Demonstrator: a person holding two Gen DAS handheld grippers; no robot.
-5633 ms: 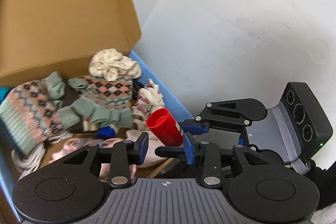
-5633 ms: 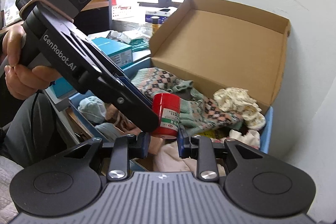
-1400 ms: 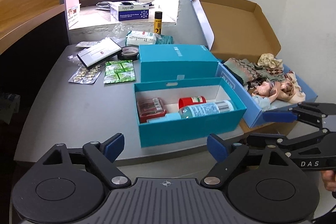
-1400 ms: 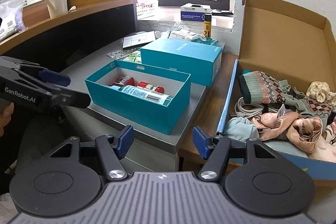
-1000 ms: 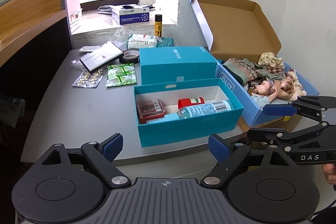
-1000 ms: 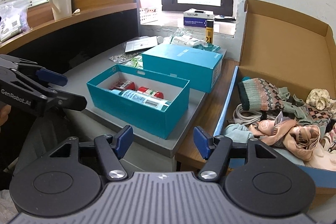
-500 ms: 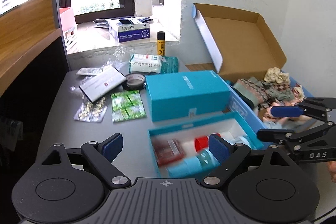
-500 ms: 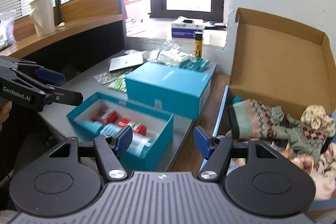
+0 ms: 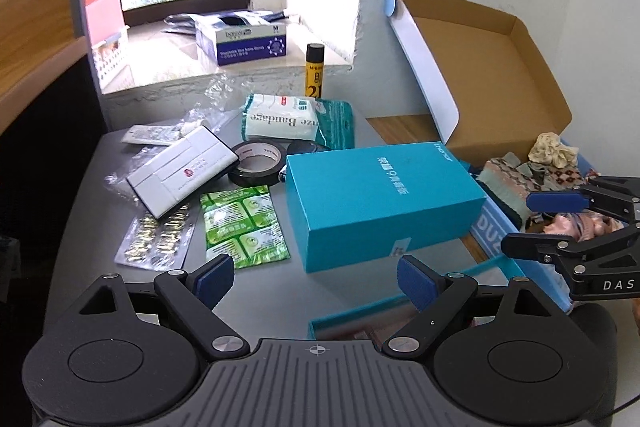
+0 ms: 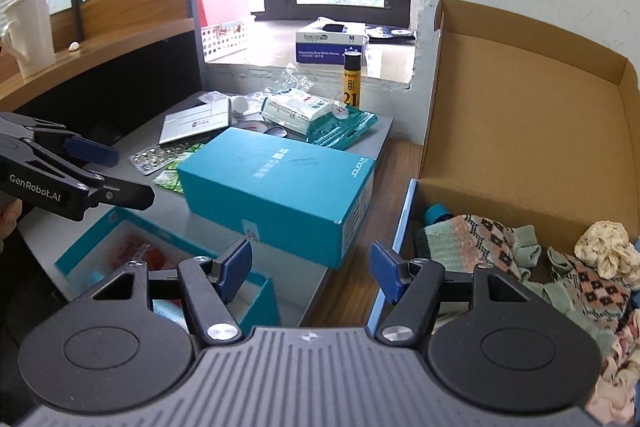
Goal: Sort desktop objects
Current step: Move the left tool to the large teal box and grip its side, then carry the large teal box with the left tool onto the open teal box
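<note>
Both tools released, nothing between the fingers. Left tool point(image 9: 316, 277) hovers over the near edge of the grey bench point(image 9: 256, 291), jaws spread wide; right tool point(image 10: 310, 265) hovers beside it, jaws also wide, above the gap between bench and the cardboard box point(image 10: 528, 131). Closed teal box point(image 9: 380, 199) lies on the bench mid-frame, just beside the cardboard box. Open teal tray point(image 10: 100, 239) sits at the near bench edge below both tools, red items and a bottle inside, blurred. Behind the teal box: black tape roll point(image 9: 256, 163), white flat case point(image 9: 182, 171), green sachet sheet point(image 9: 242, 227), silver blister pack point(image 9: 158, 241) partly under the white case, gauze bandage pack point(image 9: 280, 119) on a teal pouch point(image 9: 340, 125), yellow tube point(image 9: 315, 71) upright against the ledge. Glove box point(image 9: 244, 41) on the window ledge, well apart from the bench items. Cardboard box has its lid up against the wall and holds patterned knit socks point(image 10: 476, 239), a cream scrunchie point(image 10: 604, 243), pinkish fabric at the lower right. In the right wrist view the left tool shows at left edge with a bit of a hand point(image 10: 10, 217) behind it; white cup point(image 10: 30, 31) on the wooden partition.
</note>
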